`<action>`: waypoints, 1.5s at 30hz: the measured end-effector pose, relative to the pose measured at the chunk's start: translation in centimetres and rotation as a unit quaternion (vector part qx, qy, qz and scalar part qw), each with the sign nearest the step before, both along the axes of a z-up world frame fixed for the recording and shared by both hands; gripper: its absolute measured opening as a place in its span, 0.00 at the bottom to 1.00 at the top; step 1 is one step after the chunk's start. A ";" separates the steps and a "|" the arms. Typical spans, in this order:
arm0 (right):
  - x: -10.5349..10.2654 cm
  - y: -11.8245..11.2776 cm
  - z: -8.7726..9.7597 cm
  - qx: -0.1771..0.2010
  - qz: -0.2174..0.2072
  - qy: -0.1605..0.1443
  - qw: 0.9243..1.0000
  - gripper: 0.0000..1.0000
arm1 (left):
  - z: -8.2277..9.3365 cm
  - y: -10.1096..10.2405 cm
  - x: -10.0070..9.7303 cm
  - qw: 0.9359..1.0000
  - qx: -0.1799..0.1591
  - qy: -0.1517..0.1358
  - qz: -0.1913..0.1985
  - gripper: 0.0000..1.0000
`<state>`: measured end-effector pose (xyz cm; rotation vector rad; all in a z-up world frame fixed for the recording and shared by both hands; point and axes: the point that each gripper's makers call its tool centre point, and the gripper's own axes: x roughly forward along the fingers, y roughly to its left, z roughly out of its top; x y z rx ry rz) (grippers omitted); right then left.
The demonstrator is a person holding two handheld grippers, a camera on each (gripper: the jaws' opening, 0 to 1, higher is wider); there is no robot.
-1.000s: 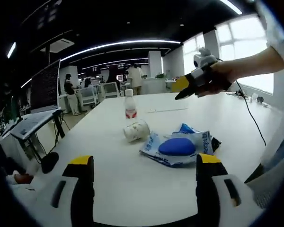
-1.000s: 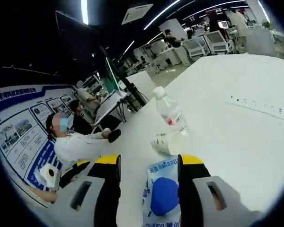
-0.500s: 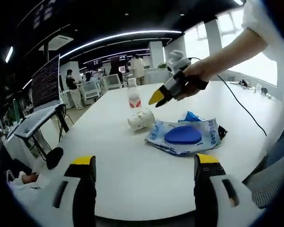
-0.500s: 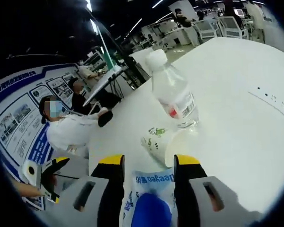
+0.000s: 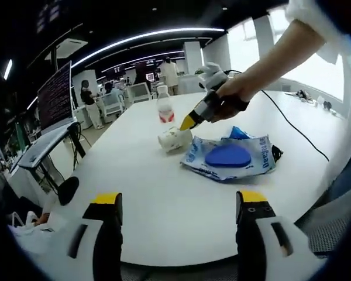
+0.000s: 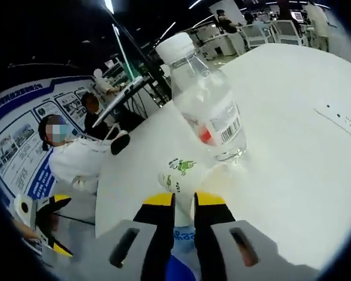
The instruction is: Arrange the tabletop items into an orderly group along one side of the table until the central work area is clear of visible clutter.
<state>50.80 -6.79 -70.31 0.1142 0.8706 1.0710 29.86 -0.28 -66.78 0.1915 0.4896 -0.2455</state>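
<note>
- My right gripper [image 6: 183, 202] has its yellow-tipped jaws drawn close together on the rim of the paper cup [image 6: 187, 175]; only a thin strip of the cup shows between them, so I read it as clamped on the cup.
- In the left gripper view that same right gripper [image 5: 190, 121] reaches in with my hand [image 5: 225, 99] behind it, its yellow tip touching the paper cup [image 5: 174, 139].
- The paper cup lies on its side on the white desk [image 5: 164, 199], white with a small green print on its wall.
- The water bottle [image 6: 205, 105] stands upright just beyond the cup, clear plastic, white cap, red-and-white label with a barcode; in the left gripper view the water bottle [image 5: 164, 110] is just behind the cup.
- Beside the cup lies a blue-and-white plastic bag [image 5: 231, 159], flat and crumpled, with a blue oval on its face; a corner of the bag [image 6: 184, 237] shows between my right jaws, below the cup.
- My left gripper [image 5: 178, 205] hangs over the near edge of the desk, well apart from the cup, jaws spread wide and nothing between them.
- A black cable [image 5: 295, 132] trails across the desk past the bag, away from the cup.
</note>
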 end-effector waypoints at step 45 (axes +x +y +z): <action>4.0 -9.0 4.1 -0.359 0.435 -0.248 0.788 0.00 | -0.3 -1.3 -0.5 0.998 -0.016 0.010 -0.055 0.74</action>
